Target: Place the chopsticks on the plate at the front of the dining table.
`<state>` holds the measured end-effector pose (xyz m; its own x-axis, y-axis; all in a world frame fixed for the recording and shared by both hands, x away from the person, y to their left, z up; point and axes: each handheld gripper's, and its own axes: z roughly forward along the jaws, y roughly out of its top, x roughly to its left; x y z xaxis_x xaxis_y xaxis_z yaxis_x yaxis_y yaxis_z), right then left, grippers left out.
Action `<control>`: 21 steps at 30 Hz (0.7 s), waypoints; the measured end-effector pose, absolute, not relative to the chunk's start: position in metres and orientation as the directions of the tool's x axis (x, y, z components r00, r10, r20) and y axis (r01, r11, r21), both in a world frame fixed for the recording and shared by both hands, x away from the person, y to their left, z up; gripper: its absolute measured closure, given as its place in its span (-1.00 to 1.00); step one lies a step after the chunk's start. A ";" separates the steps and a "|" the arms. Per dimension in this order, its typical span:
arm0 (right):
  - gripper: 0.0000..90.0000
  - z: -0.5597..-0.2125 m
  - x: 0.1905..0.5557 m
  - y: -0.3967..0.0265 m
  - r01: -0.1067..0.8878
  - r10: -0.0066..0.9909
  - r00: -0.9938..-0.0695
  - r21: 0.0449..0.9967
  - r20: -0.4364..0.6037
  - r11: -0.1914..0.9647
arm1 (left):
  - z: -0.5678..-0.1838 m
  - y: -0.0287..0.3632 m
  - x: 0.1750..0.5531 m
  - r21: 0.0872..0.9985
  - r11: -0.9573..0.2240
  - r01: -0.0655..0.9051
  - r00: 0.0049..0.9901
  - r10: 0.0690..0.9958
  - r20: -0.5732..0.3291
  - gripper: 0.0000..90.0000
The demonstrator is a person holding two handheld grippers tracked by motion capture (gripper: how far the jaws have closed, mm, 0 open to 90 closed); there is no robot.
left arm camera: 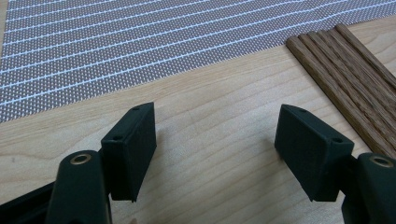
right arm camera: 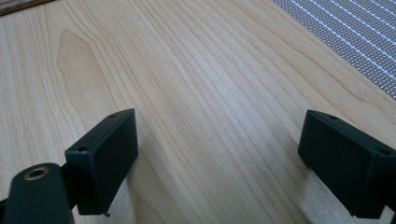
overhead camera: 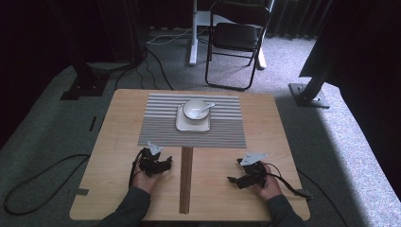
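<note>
- Both grippers rest near the surface's front edge, left gripper (overhead camera: 166, 163) and right gripper (overhead camera: 230, 179), jaws spread, holding nothing
- The wooden sticks (overhead camera: 186, 179) lie between them, reaching the front edge
- Best approach: straddle the bundle squarely, then close evenly

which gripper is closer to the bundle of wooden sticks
The left gripper. Its open fingers sit just beside the bundle of wooden sticks, while the right gripper rests farther off, with a wider stretch of bare table between.
</note>
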<state>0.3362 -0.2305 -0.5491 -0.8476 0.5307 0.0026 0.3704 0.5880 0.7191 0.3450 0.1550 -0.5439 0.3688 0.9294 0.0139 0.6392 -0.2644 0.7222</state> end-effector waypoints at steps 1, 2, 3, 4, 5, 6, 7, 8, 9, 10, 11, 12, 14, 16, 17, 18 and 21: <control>-0.74 -0.549 0.336 -0.231 0.370 0.530 -0.848 0.719 0.002 0.589 | -0.544 0.155 0.345 0.722 -0.264 0.639 0.369 0.929 0.014 -0.34; -0.74 -0.549 0.336 -0.231 0.370 0.530 -0.848 0.719 0.002 0.589 | -0.544 0.155 0.345 0.722 -0.264 0.639 0.369 0.929 0.014 -0.34; -0.74 -0.549 0.336 -0.231 0.371 0.531 -0.848 0.719 0.003 0.588 | -0.544 0.155 0.345 0.722 -0.264 0.639 0.369 0.930 0.013 -0.34; -0.74 -0.549 0.336 -0.231 0.370 0.530 -0.848 0.719 0.002 0.589 | -0.544 0.155 0.345 0.722 -0.264 0.639 0.369 0.929 0.014 -0.34; -0.74 -0.549 0.336 -0.231 0.370 0.531 -0.848 0.719 0.003 0.588 | -0.544 0.155 0.345 0.722 -0.264 0.639 0.369 0.929 0.014 -0.34; -0.74 -0.549 0.336 -0.231 0.370 0.531 -0.848 0.719 0.003 0.588 | -0.544 0.155 0.345 0.722 -0.264 0.639 0.369 0.929 0.014 -0.34; -0.74 -0.549 0.336 -0.231 0.370 0.530 -0.848 0.719 0.002 0.588 | -0.544 0.155 0.345 0.722 -0.264 0.639 0.369 0.929 0.014 -0.34; -0.74 -0.549 0.336 -0.231 0.370 0.530 -0.848 0.719 0.002 0.589 | -0.544 0.155 0.345 0.722 -0.265 0.639 0.369 0.929 0.014 -0.34; -0.75 -0.549 0.336 -0.231 0.370 0.530 -0.848 0.719 0.002 0.588 | -0.544 0.155 0.345 0.722 -0.265 0.639 0.369 0.929 0.014 -0.34; -0.75 -0.549 0.336 -0.231 0.370 0.530 -0.848 0.719 0.002 0.589 | -0.544 0.155 0.345 0.722 -0.265 0.639 0.369 0.929 0.014 -0.34; -0.75 -0.549 0.336 -0.231 0.370 0.530 -0.848 0.719 0.002 0.589 | -0.544 0.155 0.345 0.722 -0.265 0.639 0.369 0.929 0.014 -0.34; -0.74 -0.549 0.336 -0.231 0.370 0.530 -0.848 0.719 0.002 0.589 | -0.544 0.155 0.345 0.722 -0.265 0.639 0.370 0.929 0.014 -0.34; -0.74 -0.549 0.336 -0.231 0.370 0.531 -0.848 0.719 0.002 0.588 | -0.544 0.155 0.345 0.722 -0.265 0.639 0.370 0.929 0.014 -0.34; -0.74 -0.549 0.336 -0.231 0.370 0.530 -0.848 0.719 0.002 0.589 | -0.544 0.155 0.345 0.722 -0.265 0.639 0.370 0.929 0.014 -0.34; -0.74 -0.549 0.336 -0.231 0.370 0.531 -0.848 0.719 0.003 0.588 | -0.544 0.155 0.345 0.722 -0.265 0.639 0.370 0.929 0.014 -0.34; -0.74 -0.549 0.336 -0.231 0.370 0.530 -0.848 0.719 0.002 0.588 | -0.544 0.155 0.345 0.722 -0.262 0.640 0.365 0.931 0.014 -0.33; -0.74 -0.549 0.336 -0.231 0.370 0.530 -0.848 0.719 0.003 0.588 | -0.544 0.155 0.345 0.722 -0.261 0.640 0.363 0.932 0.015 -0.32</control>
<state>0.3362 -0.2305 -0.5491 -0.8477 0.5305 0.0026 0.3704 0.5883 0.7188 0.3446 0.1545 -0.5439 0.3632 0.9316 0.0146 0.6404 -0.2610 0.7224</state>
